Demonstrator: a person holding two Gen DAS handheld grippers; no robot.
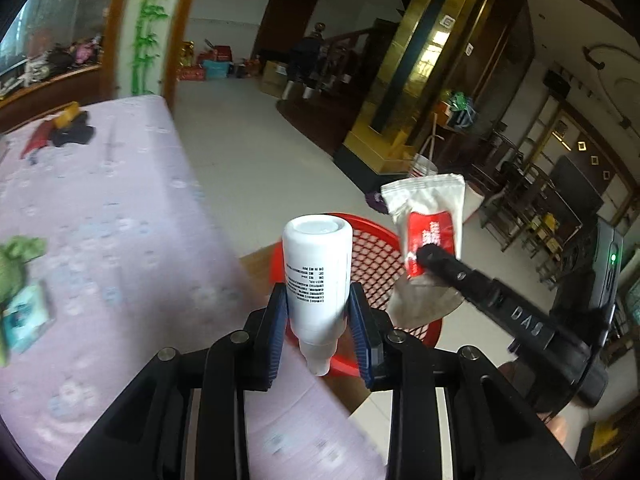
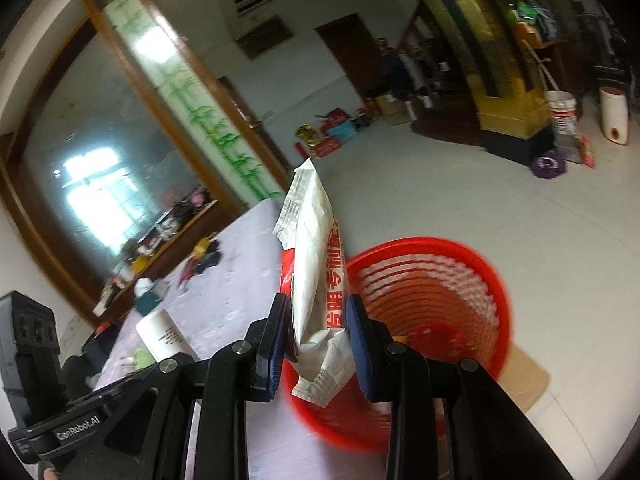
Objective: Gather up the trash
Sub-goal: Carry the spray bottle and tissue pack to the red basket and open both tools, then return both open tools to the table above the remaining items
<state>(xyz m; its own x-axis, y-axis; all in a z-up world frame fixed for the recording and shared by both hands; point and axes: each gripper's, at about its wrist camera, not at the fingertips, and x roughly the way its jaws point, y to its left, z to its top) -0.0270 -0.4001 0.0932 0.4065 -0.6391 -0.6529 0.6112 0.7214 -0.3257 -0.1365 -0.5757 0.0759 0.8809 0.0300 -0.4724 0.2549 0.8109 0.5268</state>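
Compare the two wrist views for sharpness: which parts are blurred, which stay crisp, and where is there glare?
Left wrist view: the white bottle in the left gripper is crisp; the tablecloth smears. Right wrist view: the packet stays sharp, the red basket streaks, and the wall mirror reflects bright window glare.

A lived-in home hall: a table (image 1: 120,208) with a pale flowered cloth on the near left, a tiled floor (image 1: 248,152), a dark wooden door (image 1: 286,16) far back, boxes (image 1: 216,65) piled along the far wall
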